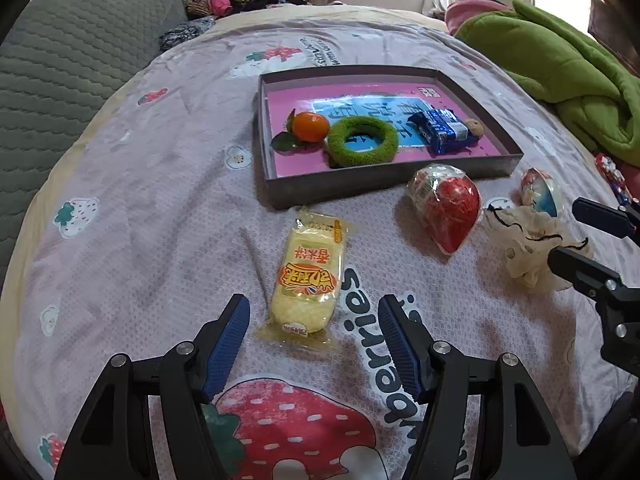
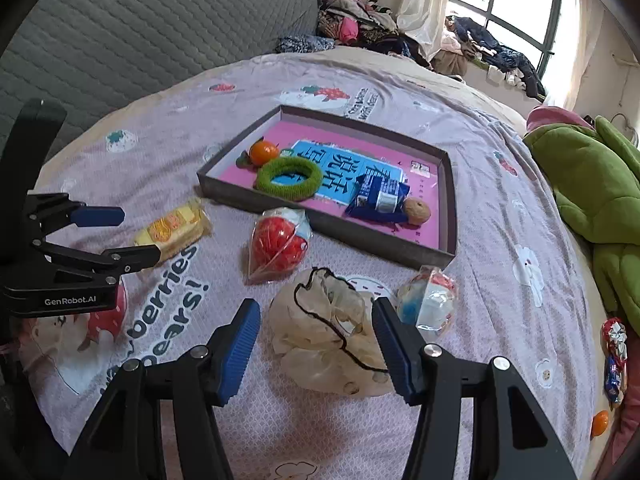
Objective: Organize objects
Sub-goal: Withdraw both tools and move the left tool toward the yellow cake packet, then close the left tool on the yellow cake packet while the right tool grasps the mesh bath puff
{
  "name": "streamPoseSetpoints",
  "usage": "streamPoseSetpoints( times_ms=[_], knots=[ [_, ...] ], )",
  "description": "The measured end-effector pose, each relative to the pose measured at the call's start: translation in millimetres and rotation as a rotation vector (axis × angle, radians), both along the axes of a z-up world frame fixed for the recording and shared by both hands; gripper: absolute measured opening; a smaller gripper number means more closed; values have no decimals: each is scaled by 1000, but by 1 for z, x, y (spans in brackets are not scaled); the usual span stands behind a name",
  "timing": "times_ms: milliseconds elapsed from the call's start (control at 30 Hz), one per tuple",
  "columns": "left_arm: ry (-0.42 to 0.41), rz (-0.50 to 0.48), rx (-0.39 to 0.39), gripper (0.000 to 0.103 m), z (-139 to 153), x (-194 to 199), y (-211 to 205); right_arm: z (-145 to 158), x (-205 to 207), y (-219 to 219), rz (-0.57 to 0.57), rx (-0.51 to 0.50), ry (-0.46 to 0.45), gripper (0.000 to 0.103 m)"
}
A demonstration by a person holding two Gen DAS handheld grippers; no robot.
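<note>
A shallow grey box (image 1: 384,181) (image 2: 320,224) with a pink bottom holds an orange (image 1: 310,126), a green ring (image 1: 362,140), a blue snack packet (image 1: 446,130) and a small brown ball (image 2: 417,211). On the bedsheet in front lie a yellow cake packet (image 1: 308,276) (image 2: 174,230), a red wrapped egg (image 1: 448,206) (image 2: 278,244), a cream scrunchie (image 1: 528,244) (image 2: 332,332) and a blue-white wrapped egg (image 2: 428,302). My left gripper (image 1: 314,306) is open, its fingers flanking the cake packet's near end. My right gripper (image 2: 316,312) is open around the scrunchie.
A green blanket (image 2: 592,184) lies at the right. A grey quilted cushion (image 1: 68,64) is at the left. Candy wrappers (image 2: 616,356) and a small orange (image 2: 599,423) lie at the right bed edge. Clothes pile up behind by the window.
</note>
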State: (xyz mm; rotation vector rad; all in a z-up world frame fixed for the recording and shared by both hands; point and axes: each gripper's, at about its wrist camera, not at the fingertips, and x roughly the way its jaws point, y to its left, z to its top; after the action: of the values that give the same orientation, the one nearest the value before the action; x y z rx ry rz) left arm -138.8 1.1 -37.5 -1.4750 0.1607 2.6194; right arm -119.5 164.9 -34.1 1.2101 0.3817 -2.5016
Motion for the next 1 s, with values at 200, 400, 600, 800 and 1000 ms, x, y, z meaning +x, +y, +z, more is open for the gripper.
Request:
streamPoseSetpoints(
  times_ms=[200,400,600,800,1000],
  knots=[
    [-5,0,3,68,-3,-3,0,-12,-4,-2,2,17,-27,58],
    [-13,13,5,68,-9,-10,-3,-25,-8,-3,-9,36,-42,58],
    [-23,25,0,68,-15,-19,-5,-32,-11,-2,-23,40,-57,58],
    [-32,34,4,68,-19,-27,-5,-36,-16,0,-33,37,-60,58],
    [-44,30,-9,68,-25,-35,-1,-42,-21,-1,-40,51,-55,57]
  ],
)
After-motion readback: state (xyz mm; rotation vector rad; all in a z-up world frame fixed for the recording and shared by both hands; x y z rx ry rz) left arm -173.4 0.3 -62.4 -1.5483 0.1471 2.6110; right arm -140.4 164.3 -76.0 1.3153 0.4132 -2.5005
